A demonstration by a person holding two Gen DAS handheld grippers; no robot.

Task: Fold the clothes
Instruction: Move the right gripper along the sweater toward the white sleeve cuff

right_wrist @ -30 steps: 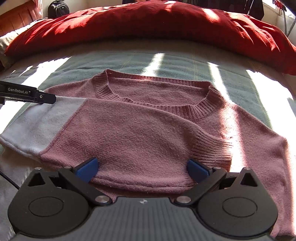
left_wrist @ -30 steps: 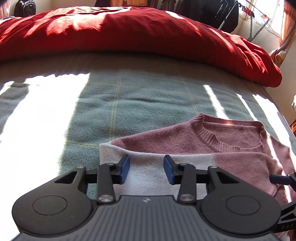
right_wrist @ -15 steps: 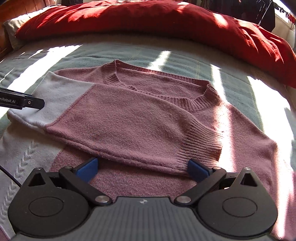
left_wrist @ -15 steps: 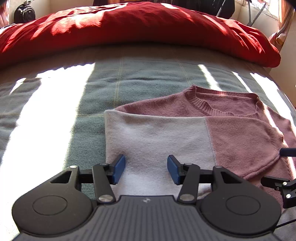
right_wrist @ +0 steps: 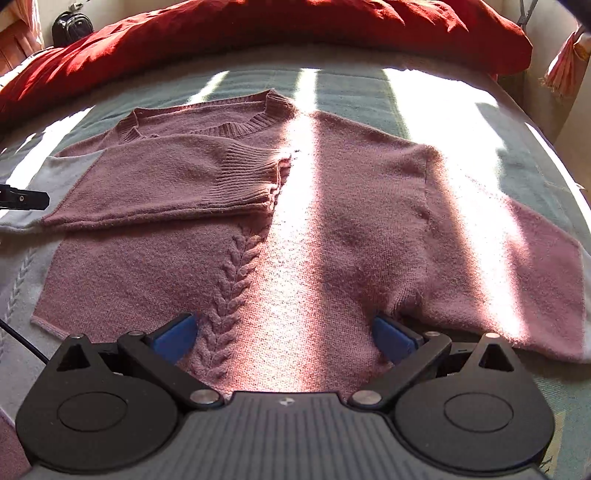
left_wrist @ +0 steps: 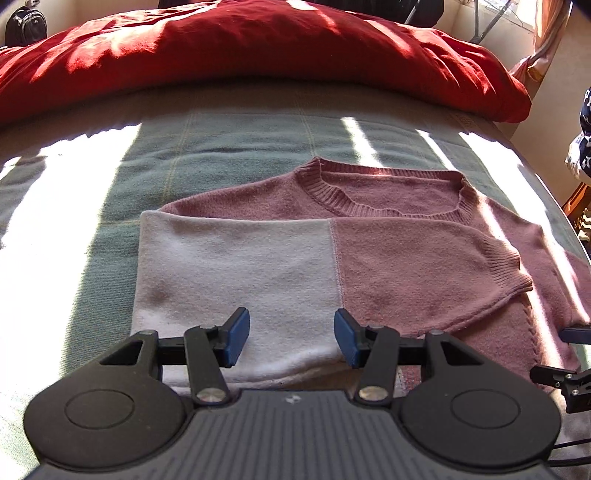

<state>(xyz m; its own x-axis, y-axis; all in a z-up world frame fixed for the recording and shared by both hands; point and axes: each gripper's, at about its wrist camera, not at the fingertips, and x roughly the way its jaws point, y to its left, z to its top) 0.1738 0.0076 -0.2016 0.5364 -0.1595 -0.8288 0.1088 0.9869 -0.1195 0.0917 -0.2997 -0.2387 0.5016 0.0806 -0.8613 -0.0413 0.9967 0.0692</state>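
Note:
A dusty-pink knit sweater with pale grey panels lies flat on the bed, neckline away from me. Its left sleeve is folded across the chest, grey upper part leftmost and ribbed cuff near the middle. The right sleeve lies spread out to the right. My left gripper hovers open over the near edge of the folded sleeve, holding nothing. My right gripper stands wide open above the sweater's lower body beside the cable braid, empty.
A grey-green blanket with bright sun stripes covers the bed. A red duvet is heaped along the far side. A black bag sits far left; a curtain and the wall are at right.
Both grippers have pulled back toward me from the folded sleeve, which stays lying across the chest. The right gripper has also swung right, bringing the spread right sleeve into view.

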